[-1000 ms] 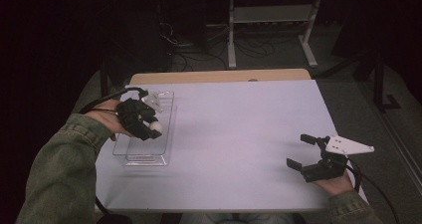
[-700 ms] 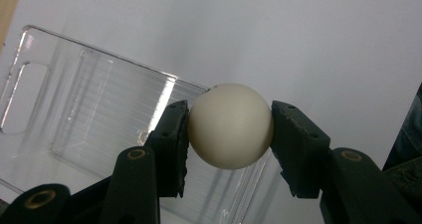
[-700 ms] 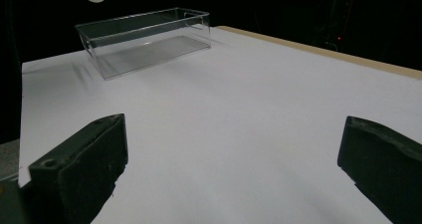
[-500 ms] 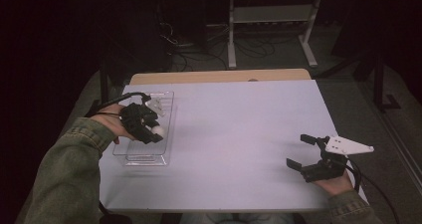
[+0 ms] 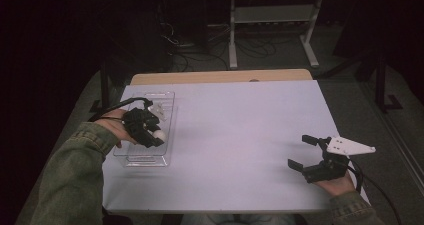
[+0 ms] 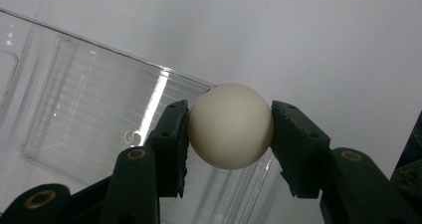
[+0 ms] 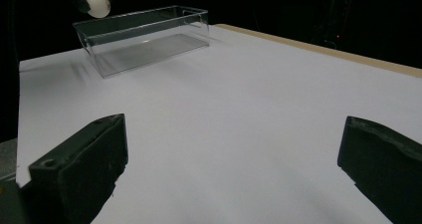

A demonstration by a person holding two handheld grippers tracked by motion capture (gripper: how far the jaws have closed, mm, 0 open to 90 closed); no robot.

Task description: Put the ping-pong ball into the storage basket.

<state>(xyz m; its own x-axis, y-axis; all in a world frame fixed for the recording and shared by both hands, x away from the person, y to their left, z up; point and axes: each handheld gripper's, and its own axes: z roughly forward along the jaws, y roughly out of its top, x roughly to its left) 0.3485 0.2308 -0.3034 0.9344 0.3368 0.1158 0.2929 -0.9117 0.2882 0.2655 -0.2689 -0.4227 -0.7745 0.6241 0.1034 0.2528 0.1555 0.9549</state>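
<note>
A white ball [image 6: 230, 126] sits pinched between the two black jaws of my left gripper [image 6: 230, 134], which is shut on it. Just above the near end of a clear plastic bin [image 5: 146, 126] at the table's left hangs that gripper [image 5: 156, 136] with the ball [image 5: 159, 134]. In the right gripper view the ball [image 7: 97, 4] shows above the bin's [image 7: 144, 37] left end. My right gripper [image 5: 302, 151] rests low at the table's right front, its jaws wide apart and open, nothing between them [image 7: 231, 169].
The white tabletop [image 5: 235, 135] stretches between the bin and the right gripper. A wooden strip [image 5: 220, 77] runs along the far edge. Beyond it stand a metal frame [image 5: 272, 30] and loose cables on a dark floor.
My left gripper has sunk with the ball toward the bin and drifted slightly nearer the front. The right gripper has kept still.
</note>
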